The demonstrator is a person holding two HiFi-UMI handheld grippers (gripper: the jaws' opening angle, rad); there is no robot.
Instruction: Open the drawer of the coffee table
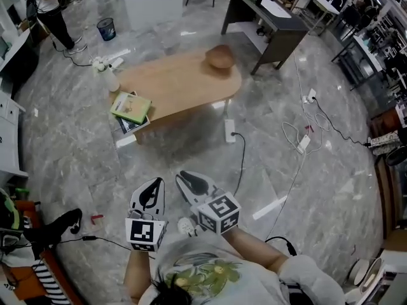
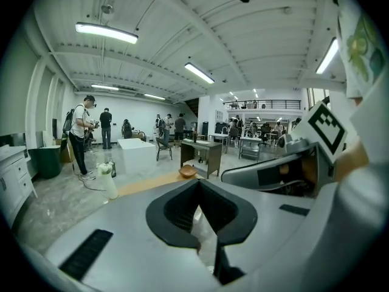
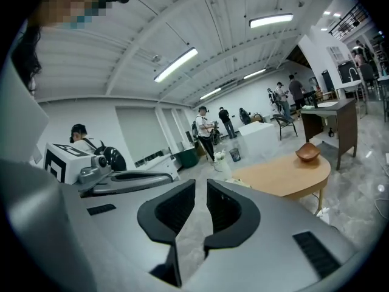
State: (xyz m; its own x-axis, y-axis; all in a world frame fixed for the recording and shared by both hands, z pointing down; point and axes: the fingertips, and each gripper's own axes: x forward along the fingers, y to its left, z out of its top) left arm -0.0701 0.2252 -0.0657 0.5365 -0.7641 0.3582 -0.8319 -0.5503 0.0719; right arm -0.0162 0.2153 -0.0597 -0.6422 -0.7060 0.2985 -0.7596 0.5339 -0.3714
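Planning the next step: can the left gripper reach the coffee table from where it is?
Probably not yet. The left gripper is held close to the person's body, with a stretch of floor between it and the coffee table. Nothing stands in the way; stepping closer should do.

Head view looks steeply down, wooden desk far off at upper centre; both gripper views, low and level, share that distant desk.
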